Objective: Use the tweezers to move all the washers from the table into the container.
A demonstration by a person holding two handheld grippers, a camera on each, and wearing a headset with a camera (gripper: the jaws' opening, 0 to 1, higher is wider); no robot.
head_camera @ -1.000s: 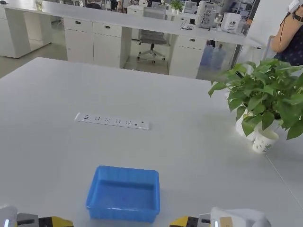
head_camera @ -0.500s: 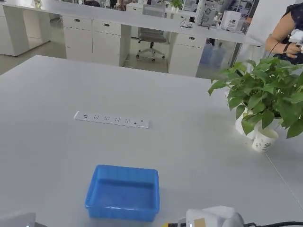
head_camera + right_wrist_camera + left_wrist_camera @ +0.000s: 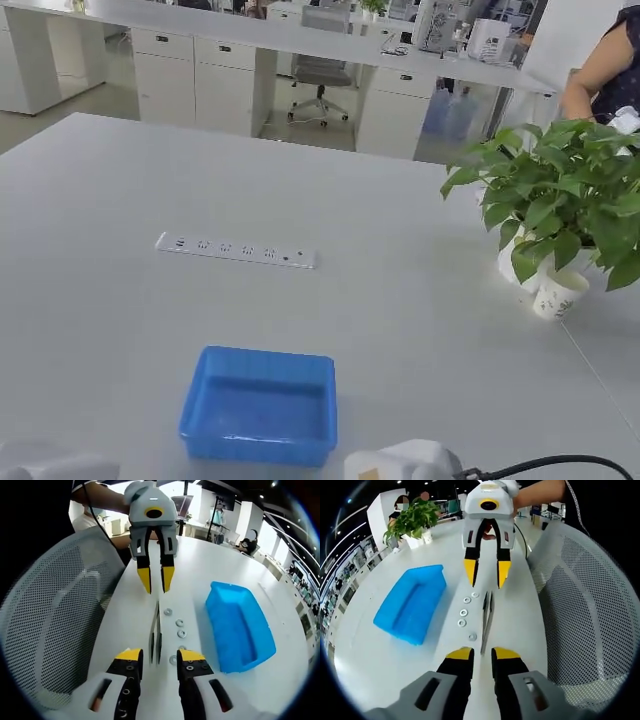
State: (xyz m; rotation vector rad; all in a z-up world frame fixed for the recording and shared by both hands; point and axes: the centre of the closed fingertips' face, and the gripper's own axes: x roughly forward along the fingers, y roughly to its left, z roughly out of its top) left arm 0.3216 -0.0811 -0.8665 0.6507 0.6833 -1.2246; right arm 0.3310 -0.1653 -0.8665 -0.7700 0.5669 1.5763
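The left gripper [image 3: 482, 655] has its black, yellow-tipped jaws a moderate gap apart, with nothing clamped between them. The right gripper [image 3: 160, 656] faces it from the opposite side. Its jaws stand wider apart and likewise grip nothing.

Between the two grippers, the slim dark metal tweezers [image 3: 486, 620] lie flat on the white table [image 3: 420, 300]. They run lengthwise along the line from one gripper to the other. Each end of the tweezers sits in line with the gap of the nearer gripper's jaws. Whether any jaw touches them cannot be told.

Just beside the tweezers, on the container side, five small silver ring-shaped washers [image 3: 463, 612] lie in a loose row on the tabletop. All five are outside the container. In the right gripper view the nearest of them lies close to one of that gripper's own jaw tips.

Beyond the washers stands the blue rectangular plastic container [image 3: 260, 405], upright with its opening upward. It is apart from both the washers and the tweezers.

A grey mesh-backed chair [image 3: 585, 610] stands at the table edge on the person's side.

Farther across the table lies a white multi-socket power strip [image 3: 236, 251]. To the right of it stands a green leafy potted plant [image 3: 560, 195], with a white paper cup [image 3: 558, 295] just beside its pot.
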